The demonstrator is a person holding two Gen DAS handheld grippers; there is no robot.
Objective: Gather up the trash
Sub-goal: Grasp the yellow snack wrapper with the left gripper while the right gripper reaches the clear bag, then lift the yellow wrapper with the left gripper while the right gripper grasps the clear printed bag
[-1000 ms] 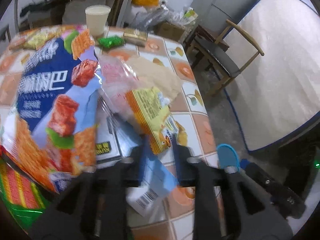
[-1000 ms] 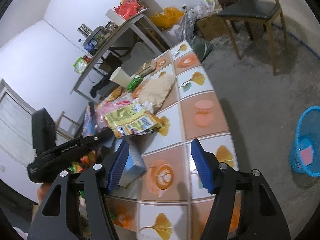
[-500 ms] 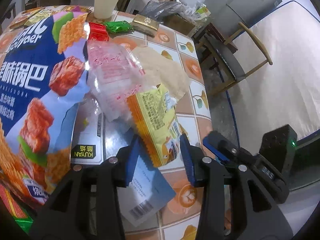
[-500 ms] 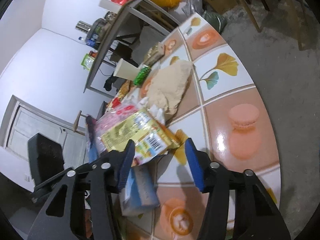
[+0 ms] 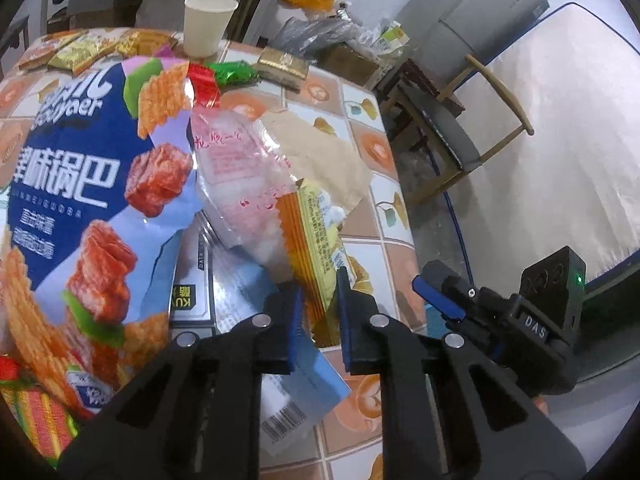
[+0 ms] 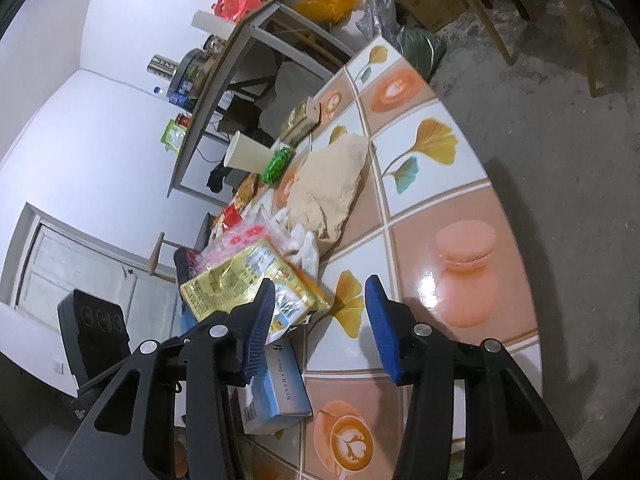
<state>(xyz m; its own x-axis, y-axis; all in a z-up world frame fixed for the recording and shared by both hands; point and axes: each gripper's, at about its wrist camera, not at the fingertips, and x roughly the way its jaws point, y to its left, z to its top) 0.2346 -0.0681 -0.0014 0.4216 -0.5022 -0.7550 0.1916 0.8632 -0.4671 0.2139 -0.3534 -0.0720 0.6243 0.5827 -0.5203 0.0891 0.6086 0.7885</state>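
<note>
A yellow snack wrapper (image 5: 316, 240) lies on a heap of trash on the tiled table (image 5: 372, 148). My left gripper (image 5: 320, 312) has its jaws narrowed around the wrapper's lower edge, nearly shut on it. The wrapper also shows in the right wrist view (image 6: 244, 280). My right gripper (image 6: 320, 320) is open and empty, its left finger beside the wrapper. A big blue snack bag (image 5: 80, 200), a pink-printed clear bag (image 5: 240, 176), a blue box (image 6: 280, 392) and a beige crumpled paper (image 6: 332, 184) lie around it.
A white paper cup (image 5: 206, 24), a green wrapper (image 5: 232, 72) and a gold packet (image 5: 282, 66) stand at the table's far end. A wooden chair (image 5: 452, 120) stands on the floor to the right. A cluttered grey desk (image 6: 240, 48) is behind the table.
My left gripper has closed in on the yellow wrapper's edge. My right gripper has moved forward toward the heap, beside the same wrapper, staying open.
</note>
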